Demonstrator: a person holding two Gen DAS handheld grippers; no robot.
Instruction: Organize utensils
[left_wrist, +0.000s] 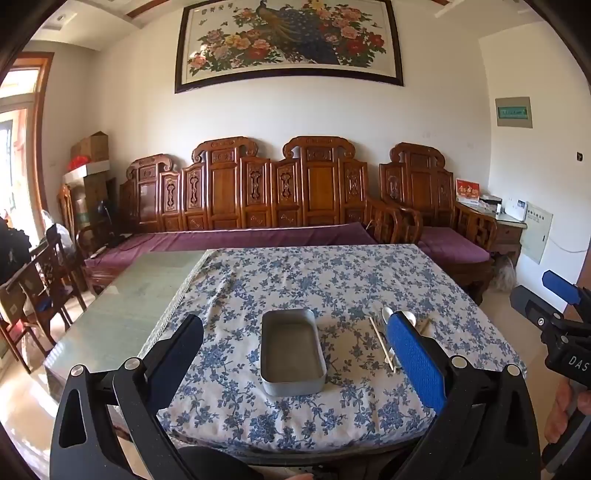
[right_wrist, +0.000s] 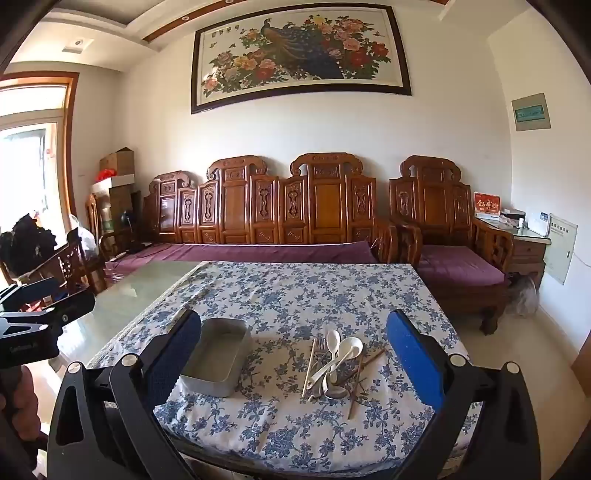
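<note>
An empty grey metal box (left_wrist: 291, 350) (right_wrist: 218, 360) sits on the blue-flowered tablecloth (left_wrist: 295, 280). To its right lies a heap of utensils (right_wrist: 334, 363): white spoons (right_wrist: 349, 349), a metal fork (right_wrist: 320, 345), pale chopsticks (right_wrist: 308, 369) and brown chopsticks (right_wrist: 356, 384). In the left wrist view this heap (left_wrist: 384, 343) is partly hidden behind a blue finger. My left gripper (left_wrist: 301, 354) hangs open above the near table edge, framing the box. My right gripper (right_wrist: 295, 350) is open too, with the heap between its fingers further off. Neither touches anything.
The cloth covers the right part of a glass-topped table (left_wrist: 122, 306). A carved wooden sofa with purple cushions (left_wrist: 240, 240) runs behind it, and wooden chairs (left_wrist: 37, 288) stand at the left. The right gripper's body (left_wrist: 554, 325) shows at the right edge of the left wrist view.
</note>
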